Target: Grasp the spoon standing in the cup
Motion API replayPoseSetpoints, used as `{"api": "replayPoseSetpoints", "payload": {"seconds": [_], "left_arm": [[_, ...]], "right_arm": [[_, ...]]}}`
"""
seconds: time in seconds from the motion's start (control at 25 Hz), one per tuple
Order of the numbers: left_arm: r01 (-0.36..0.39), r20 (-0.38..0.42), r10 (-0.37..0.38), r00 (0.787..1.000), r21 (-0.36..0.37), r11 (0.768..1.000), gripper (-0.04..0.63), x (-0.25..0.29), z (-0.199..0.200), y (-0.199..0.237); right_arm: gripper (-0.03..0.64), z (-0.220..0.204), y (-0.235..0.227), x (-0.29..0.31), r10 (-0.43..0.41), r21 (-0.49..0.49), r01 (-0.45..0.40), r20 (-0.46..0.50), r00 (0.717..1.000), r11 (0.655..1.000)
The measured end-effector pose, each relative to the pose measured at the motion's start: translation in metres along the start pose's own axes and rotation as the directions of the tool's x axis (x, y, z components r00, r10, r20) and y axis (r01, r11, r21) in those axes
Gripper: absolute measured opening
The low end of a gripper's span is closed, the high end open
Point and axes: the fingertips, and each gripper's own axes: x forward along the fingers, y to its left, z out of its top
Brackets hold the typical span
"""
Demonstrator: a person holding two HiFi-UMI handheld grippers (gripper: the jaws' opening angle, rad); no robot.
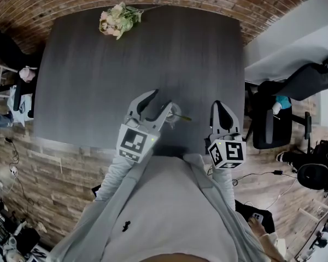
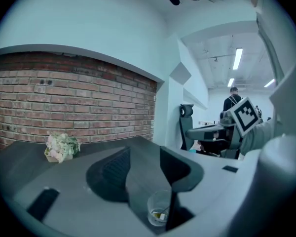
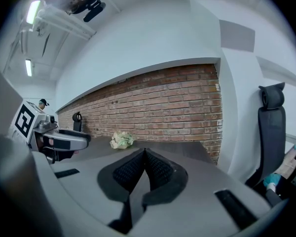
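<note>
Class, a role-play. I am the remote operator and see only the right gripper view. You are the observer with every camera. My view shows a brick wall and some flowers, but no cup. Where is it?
Observer: The clear glass cup stands on the dark grey table, low between the jaws of the left gripper.
Operator: Are those jaws closed on it?
Observer: No. They stand apart, and neither pad presses on the cup.
Operator: And the spoon?
Observer: The thin spoon leans in the cup. In the head view its handle points toward the right gripper.
</note>
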Motion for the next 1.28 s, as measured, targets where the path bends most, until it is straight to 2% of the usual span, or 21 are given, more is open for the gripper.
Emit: {"api": "replayPoseSetpoints", "payload": {"seconds": [0.36, 0.6, 0.88, 1.28], "left_arm": [[0.142, -0.077, -0.139, 0.987, 0.03, 0.989, 0.198, 0.016, -0.025, -0.044], [0.202, -0.142, -0.192, 0.971, 0.054, 0.978, 0.199, 0.02, -0.049, -0.068], [0.266, -0.238, -0.223, 0.945, 0.166, 0.949, 0.199, 0.027, -0.081, -0.093], [0.306, -0.308, -0.236, 0.922, 0.205, 0.93, 0.199, 0.045, -0.103, -0.101]], "right_arm": [[0.017, -0.012, -0.014, -0.019, -0.048, 0.034, 0.048, -0.008, 0.999, 0.998], [0.017, -0.02, -0.019, -0.03, -0.072, 0.048, 0.073, -0.021, 0.997, 0.996], [0.017, -0.028, -0.022, -0.043, -0.1, 0.061, 0.102, -0.031, 0.995, 0.993], [0.016, -0.036, -0.031, -0.053, -0.141, 0.081, 0.144, -0.044, 0.989, 0.986]]}}
